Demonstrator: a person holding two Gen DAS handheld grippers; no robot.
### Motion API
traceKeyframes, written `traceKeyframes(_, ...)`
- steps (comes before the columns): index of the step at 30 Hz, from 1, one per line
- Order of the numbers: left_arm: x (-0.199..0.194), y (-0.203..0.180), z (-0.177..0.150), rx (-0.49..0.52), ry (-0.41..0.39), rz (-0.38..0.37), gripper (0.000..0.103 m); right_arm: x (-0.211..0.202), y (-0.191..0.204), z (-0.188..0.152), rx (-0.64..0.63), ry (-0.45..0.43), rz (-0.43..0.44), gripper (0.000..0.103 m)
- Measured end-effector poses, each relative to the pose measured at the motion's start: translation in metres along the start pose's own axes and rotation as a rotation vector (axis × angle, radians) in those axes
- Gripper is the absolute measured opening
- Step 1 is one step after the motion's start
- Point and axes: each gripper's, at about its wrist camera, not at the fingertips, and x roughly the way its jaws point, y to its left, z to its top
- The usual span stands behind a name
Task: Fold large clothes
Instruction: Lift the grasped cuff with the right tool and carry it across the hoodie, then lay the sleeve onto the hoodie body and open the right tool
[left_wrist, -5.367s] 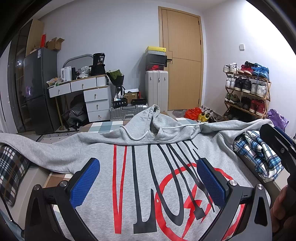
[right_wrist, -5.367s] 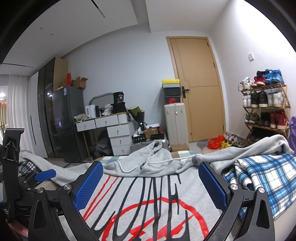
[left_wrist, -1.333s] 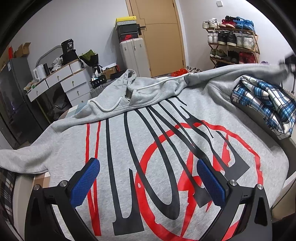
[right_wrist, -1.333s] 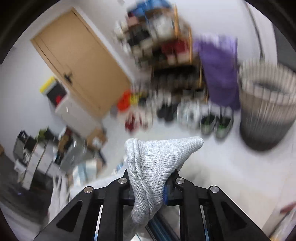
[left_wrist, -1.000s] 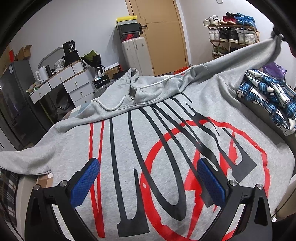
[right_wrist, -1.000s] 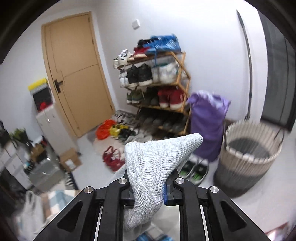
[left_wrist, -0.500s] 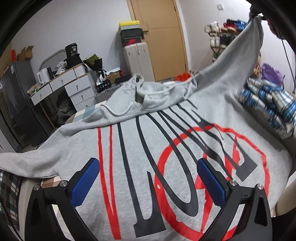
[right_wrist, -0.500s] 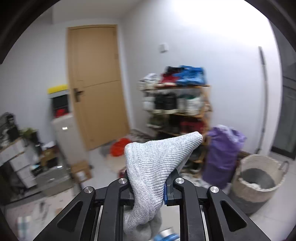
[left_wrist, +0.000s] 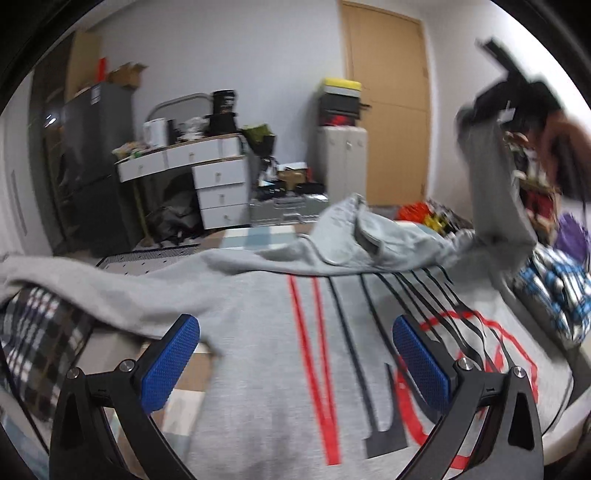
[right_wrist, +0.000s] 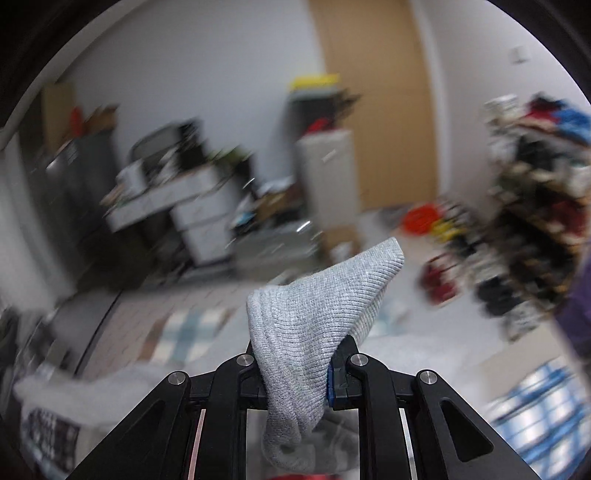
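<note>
We see the grey hoodie spread flat across the work surface, printed side up, with red and black lettering and the hood bunched at its far edge. Our left gripper hovers above the near part of the hoodie with its blue pads wide apart and nothing between them. Our right gripper is clamped on the ribbed cuff of one sleeve; the cuff stands up between the closed jaws in a folded peak. In the left wrist view, that sleeve hangs raised at the upper right, running down to the hoodie's shoulder. A blue plaid garment lies beside the hoodie on the right, and a dark checked cloth lies under its other sleeve on the left. The right wrist view is heavily blurred.
</note>
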Motion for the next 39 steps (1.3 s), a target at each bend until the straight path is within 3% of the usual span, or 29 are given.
traceKeyframes(9, -0.005, 0.038, 0.006, -0.135, -0.057, 0.002, 0.102, 0.154, 0.124, -0.166, 0.037, 0.422, 0.247, 0.018)
traceKeyframes(11, -0.004, 0.042, 0.006, -0.153, -0.057, -0.008, 0.102, 0.169, 0.137, -0.182, 0.054, 0.452, 0.281, 0.020)
traceKeyframes(13, -0.004, 0.043, 0.007, -0.165, -0.064, -0.013, 0.102, 0.175, 0.149, -0.190, 0.050, 0.443, 0.292, 0.023)
traceKeyframes(16, -0.004, 0.044, 0.009, -0.181, -0.074, -0.019, 0.102, 0.178, 0.150, -0.189, 0.101, 0.435, 0.377, 0.040)
traceKeyframes(17, -0.003, 0.043, 0.010, -0.186, -0.076, -0.022, 0.102, 0.179, 0.148, -0.190, 0.141, 0.456, 0.446, 0.052)
traceKeyframes(18, -0.005, 0.044, 0.009, -0.189, -0.081, -0.023, 0.102, 0.179, 0.149, -0.191, 0.159, 0.474, 0.487, 0.074)
traceKeyframes(19, -0.006, 0.043, 0.008, -0.193, -0.087, -0.024, 0.102, 0.181, 0.161, -0.192, 0.178, 0.509, 0.560, 0.082)
traceKeyframes(20, -0.008, 0.043, 0.008, -0.195, -0.094, -0.027, 0.102, 0.177, 0.163, -0.192, 0.192, 0.538, 0.654, 0.084)
traceKeyframes(22, -0.012, 0.045, 0.005, -0.195, -0.105, -0.027, 0.102, 0.162, 0.159, -0.192, 0.205, 0.512, 0.735, 0.084)
traceKeyframes(25, -0.010, 0.046, 0.004, -0.189, -0.097, -0.023, 0.102, 0.139, 0.132, -0.181, 0.256, 0.455, 0.800, 0.085)
traceKeyframes(27, -0.010, 0.047, 0.002, -0.188, -0.091, -0.024, 0.102, 0.127, 0.104, -0.170, 0.264, 0.370, 0.718, 0.103)
traceKeyframes(29, -0.010, 0.046, 0.002, -0.184, -0.088, -0.023, 0.102, 0.125, 0.087, -0.167, 0.223, 0.340, 0.561, 0.103)
traceKeyframes(30, -0.010, 0.045, 0.002, -0.183, -0.088, -0.024, 0.102, 0.130, 0.084, -0.170, 0.181, 0.367, 0.496, 0.103)
traceKeyframes(31, -0.012, 0.045, 0.002, -0.184, -0.092, -0.024, 0.102, 0.134, 0.083, -0.172, 0.160, 0.389, 0.480, 0.103)
traceKeyframes(33, -0.015, 0.045, 0.002, -0.183, -0.100, -0.018, 0.102, 0.142, 0.094, -0.182, 0.069, 0.448, 0.437, 0.101)
traceKeyframes(37, -0.011, 0.050, 0.002, -0.180, -0.093, 0.006, 0.102, 0.137, 0.128, -0.191, -0.122, 0.480, 0.428, 0.092)
traceKeyframes(39, -0.010, 0.053, 0.002, -0.189, -0.086, 0.012, 0.102, 0.137, 0.158, -0.202, -0.260, 0.471, 0.384, 0.083)
